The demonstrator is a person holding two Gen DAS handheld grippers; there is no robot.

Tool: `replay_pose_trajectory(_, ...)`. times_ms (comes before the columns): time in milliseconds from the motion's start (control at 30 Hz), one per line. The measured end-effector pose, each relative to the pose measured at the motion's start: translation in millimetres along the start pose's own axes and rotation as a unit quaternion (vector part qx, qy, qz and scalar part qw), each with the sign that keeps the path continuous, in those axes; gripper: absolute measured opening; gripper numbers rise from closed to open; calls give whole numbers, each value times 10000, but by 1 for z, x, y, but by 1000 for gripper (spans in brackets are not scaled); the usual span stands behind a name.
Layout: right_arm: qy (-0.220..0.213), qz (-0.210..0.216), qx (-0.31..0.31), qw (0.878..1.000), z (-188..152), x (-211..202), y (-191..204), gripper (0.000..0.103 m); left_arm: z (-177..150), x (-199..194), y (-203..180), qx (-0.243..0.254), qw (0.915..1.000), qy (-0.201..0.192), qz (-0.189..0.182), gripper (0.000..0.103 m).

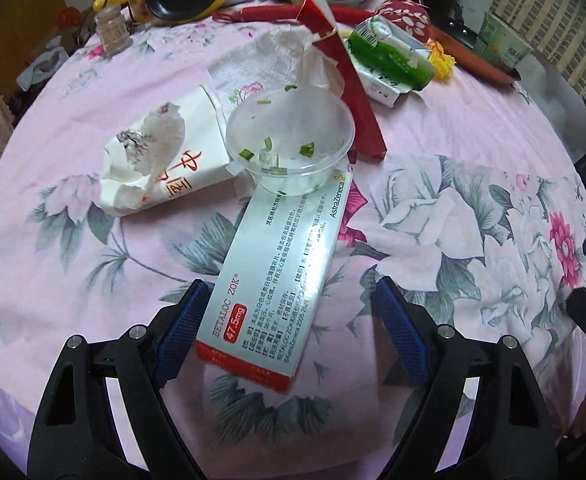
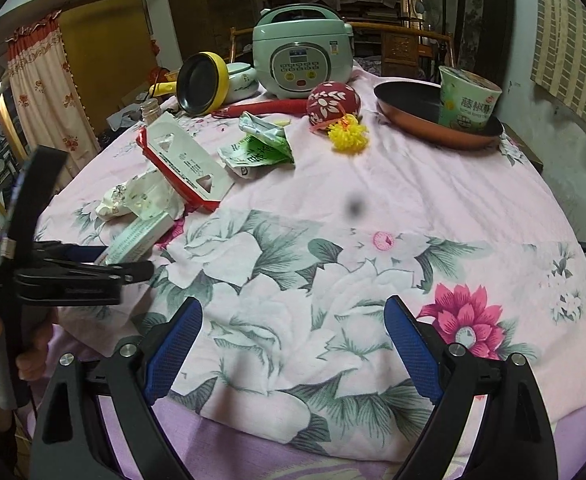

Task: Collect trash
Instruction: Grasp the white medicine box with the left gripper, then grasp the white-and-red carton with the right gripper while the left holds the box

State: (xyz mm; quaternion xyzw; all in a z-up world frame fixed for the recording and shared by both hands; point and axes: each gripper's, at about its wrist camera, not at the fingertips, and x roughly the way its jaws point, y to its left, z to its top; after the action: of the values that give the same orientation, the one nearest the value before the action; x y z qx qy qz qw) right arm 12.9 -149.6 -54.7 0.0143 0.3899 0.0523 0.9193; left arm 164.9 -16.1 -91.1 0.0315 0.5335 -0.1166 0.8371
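A white and red medicine box (image 1: 277,280) lies flat on the floral cloth, its far end under a clear plastic cup (image 1: 291,146) flecked with green scraps. A crumpled white pack (image 1: 161,160) lies beside them, a red carton (image 1: 345,76) leans behind with a tissue (image 1: 277,56), and a crushed green wrapper (image 1: 389,60) lies farther back.

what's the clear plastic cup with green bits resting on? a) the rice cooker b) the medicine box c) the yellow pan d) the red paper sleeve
b: in the left wrist view the clear plastic cup sits on the far end of the medicine box.
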Motion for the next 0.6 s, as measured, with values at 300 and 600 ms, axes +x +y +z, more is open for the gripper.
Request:
replay_pose_trajectory(300,-42,-101,-80,9999,12,2,12,91,-10,-27,8,161,9985,-362,-371,47)
replay_pose_trajectory(600,79,30,-206,9998,46,36,43,91,-44,-70,58,-433,9913,-845,-912,46)
